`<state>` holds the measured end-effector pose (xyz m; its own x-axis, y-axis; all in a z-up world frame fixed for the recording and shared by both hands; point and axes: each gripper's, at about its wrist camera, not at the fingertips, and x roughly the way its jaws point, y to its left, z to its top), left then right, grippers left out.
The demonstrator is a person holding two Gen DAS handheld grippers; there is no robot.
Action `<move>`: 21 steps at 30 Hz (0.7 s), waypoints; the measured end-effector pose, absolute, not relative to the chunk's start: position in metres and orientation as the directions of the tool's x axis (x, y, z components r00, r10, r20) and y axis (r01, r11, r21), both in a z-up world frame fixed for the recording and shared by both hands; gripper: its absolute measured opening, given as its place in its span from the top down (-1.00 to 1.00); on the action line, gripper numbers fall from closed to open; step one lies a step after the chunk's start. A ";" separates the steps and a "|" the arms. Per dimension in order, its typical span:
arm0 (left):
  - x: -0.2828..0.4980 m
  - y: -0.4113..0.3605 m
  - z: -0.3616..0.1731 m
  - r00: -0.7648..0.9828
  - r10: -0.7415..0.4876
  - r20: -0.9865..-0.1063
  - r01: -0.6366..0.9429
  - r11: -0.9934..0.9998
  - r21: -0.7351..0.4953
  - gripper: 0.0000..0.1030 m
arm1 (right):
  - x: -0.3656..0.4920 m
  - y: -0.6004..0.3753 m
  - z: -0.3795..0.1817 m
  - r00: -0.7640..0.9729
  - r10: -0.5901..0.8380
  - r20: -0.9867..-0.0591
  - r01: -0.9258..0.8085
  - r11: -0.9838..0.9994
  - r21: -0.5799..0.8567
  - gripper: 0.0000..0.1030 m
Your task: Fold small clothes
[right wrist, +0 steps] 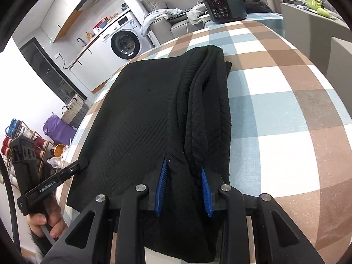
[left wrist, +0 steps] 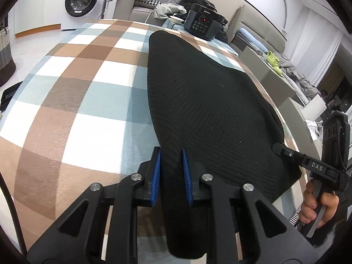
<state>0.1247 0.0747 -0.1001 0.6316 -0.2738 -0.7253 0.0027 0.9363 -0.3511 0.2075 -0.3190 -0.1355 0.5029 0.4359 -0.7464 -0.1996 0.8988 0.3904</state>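
A black knit garment (left wrist: 209, 101) lies flat on the checked tablecloth (left wrist: 83, 92), folded lengthwise, with layered edges on its right side in the right wrist view (right wrist: 154, 114). My left gripper (left wrist: 171, 151) is shut on the garment's near left corner, cloth bunched between its blue pads (left wrist: 156, 176). My right gripper (right wrist: 183, 165) is shut on the garment's near right corner, where the folded layers gather between its blue pads (right wrist: 160, 189). Each gripper shows in the other's view: the right one (left wrist: 277, 147) at the garment's edge, the left one (right wrist: 83, 161) likewise.
A black electric cooker (left wrist: 203, 22) stands at the table's far edge, also in the right wrist view (right wrist: 224, 5). Beyond are a sofa with clothes (left wrist: 140, 2), a washing machine (left wrist: 83, 0), a grey chair (left wrist: 272, 79) and a rack of coloured items (right wrist: 19, 136).
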 end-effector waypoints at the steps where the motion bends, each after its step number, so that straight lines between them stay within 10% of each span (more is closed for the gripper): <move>1: 0.123 0.076 -0.100 0.633 -0.272 -0.725 0.007 0.938 -0.347 0.69 | 0.206 -0.321 -0.136 0.502 0.440 -0.745 -0.191 0.896 0.400 0.43; 12: 0.103 0.068 -0.097 0.633 -0.246 -0.734 0.030 0.955 -0.295 0.53 | 0.179 -0.341 -0.121 0.509 0.495 -0.704 -0.200 0.864 0.463 0.43; 21: 0.080 0.055 -0.071 0.675 -0.206 -0.709 0.055 0.972 -0.229 -0.19 | 0.142 -0.354 -0.110 0.532 0.554 -0.641 -0.276 0.829 0.487 0.33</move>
<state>0.0803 0.0545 -0.0706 0.6746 -0.2059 -0.7089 0.0555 0.9717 -0.2294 0.1421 -0.3537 -0.1098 0.5319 0.5535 -0.6408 -0.2760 0.8288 0.4868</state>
